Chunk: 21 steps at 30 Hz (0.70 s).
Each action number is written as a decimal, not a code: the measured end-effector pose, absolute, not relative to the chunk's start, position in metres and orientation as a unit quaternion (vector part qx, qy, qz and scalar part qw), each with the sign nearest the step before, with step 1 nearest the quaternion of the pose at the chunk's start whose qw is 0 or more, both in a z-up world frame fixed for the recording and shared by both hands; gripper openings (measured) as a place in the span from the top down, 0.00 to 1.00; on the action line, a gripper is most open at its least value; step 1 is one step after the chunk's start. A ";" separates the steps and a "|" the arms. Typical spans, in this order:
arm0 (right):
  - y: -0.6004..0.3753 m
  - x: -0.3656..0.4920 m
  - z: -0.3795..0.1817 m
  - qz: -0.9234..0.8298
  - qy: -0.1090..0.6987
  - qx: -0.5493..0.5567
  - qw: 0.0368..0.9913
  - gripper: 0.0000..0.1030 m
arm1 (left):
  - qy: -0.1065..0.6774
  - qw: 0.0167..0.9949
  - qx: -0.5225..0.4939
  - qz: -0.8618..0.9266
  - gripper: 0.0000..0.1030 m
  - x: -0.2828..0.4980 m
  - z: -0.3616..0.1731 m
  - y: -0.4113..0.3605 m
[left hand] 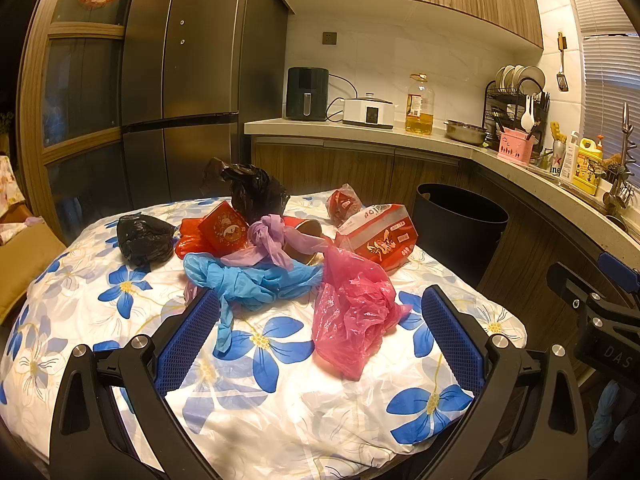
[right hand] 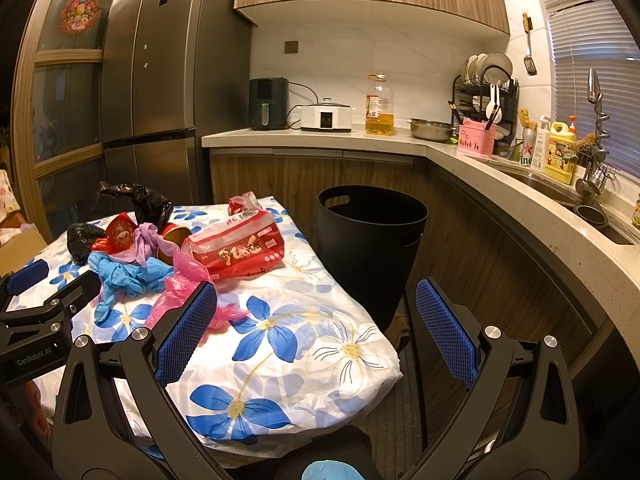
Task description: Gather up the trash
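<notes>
right now both tools hang above a table draped in a blue-flower cloth (left hand: 280,400), each with its blue-padded fingers spread wide and nothing between them.

the left gripper (left hand: 320,328) points at the trash heap. in its view a pink plastic bag (left hand: 352,312) lies crumpled between the fingertips, nearer the one at 3 o'clock, touching neither pad as far as can be told. at 10 o'clock from that bag sits a bundle of blue gloves (left hand: 248,280), one glove finger trailing down beside the left pad. behind the gloves, toward 12 o'clock, a lilac glove (left hand: 272,240) drapes over a round gold-rimmed tin (left hand: 310,236), with a red packet (left hand: 224,230) at the tin's 9 o'clock and a small black bag (left hand: 144,240) farther out the same way. a larger black bag (left hand: 252,190) stands behind them. a red and white wrapper (left hand: 380,236) lies at 1 o'clock from the pink bag.

the right gripper (right hand: 316,320) hovers over the table's near right corner. in its view the black bin (right hand: 368,248) stands on the floor at 12 o'clock, just beside the table edge, upright; its inside is too dark to read.
</notes>
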State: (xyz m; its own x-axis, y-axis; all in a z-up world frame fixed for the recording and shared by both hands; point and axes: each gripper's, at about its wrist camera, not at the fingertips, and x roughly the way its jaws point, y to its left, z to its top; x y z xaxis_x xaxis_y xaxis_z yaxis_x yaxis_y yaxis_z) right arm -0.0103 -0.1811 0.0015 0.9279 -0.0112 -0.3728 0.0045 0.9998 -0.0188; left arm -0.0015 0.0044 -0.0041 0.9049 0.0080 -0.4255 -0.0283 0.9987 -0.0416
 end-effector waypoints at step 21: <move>-0.182 -0.008 0.000 -0.002 0.193 -0.008 0.981 0.05 | 0.222 0.975 -0.022 0.015 0.05 -0.002 -0.009 0.009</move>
State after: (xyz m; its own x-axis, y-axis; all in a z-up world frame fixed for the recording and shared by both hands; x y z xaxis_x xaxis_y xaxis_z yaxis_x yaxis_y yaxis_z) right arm -0.0075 -0.1819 0.0005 0.9257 -0.0060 -0.3783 0.0002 0.9999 -0.0154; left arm -0.0018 0.0089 -0.0086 0.9009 0.0195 -0.4335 -0.0391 0.9986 -0.0362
